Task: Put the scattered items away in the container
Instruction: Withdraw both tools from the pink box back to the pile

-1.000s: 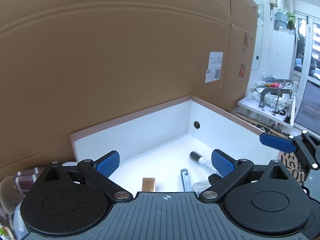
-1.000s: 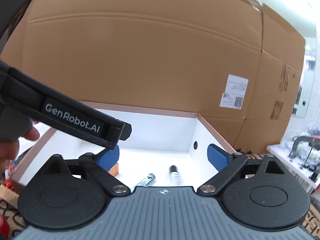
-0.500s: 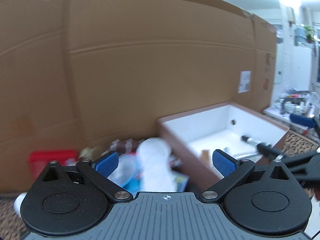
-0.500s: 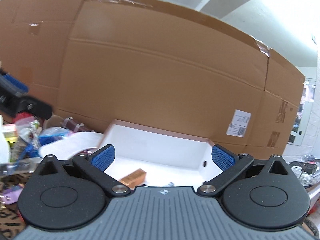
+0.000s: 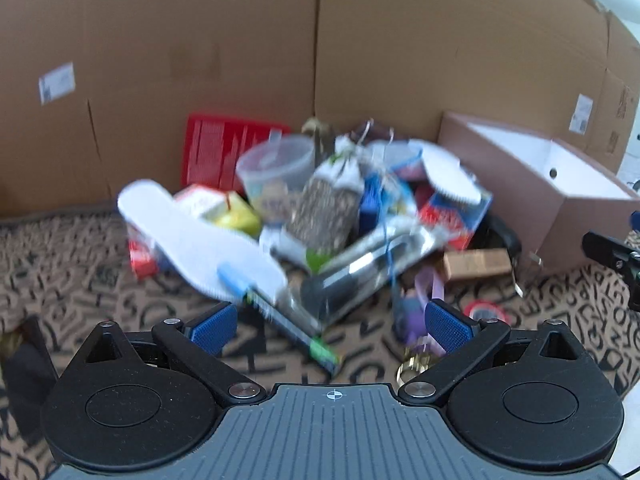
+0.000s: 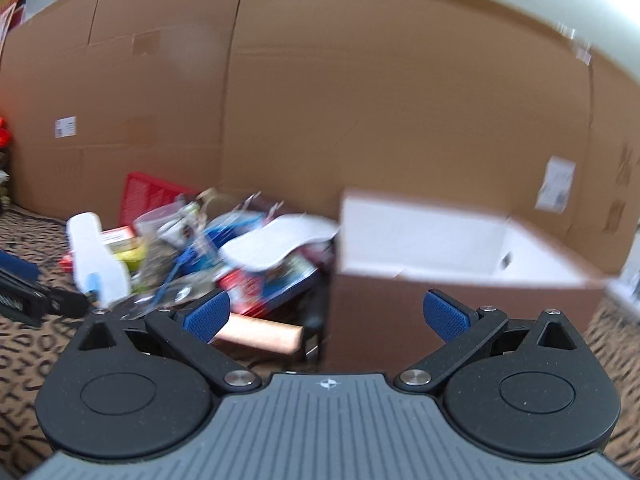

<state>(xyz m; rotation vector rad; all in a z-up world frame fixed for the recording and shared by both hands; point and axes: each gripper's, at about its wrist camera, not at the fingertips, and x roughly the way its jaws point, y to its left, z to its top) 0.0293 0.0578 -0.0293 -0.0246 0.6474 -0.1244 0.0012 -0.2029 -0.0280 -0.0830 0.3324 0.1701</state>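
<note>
Reaching with my left gripper (image 5: 328,326) spread and empty, I'd take the white insole (image 5: 196,240) at ten o'clock cleanly before carrying it to the box (image 5: 532,176).

The left gripper (image 5: 327,326) hangs low with its blue-padded fingers (image 5: 210,328) spread wide and nothing between them. The right gripper (image 6: 326,316) sits level beside it, its fingers (image 6: 445,316) equally wide apart and bare. Each one's dark tip pokes into the edge of the other's view.
</note>
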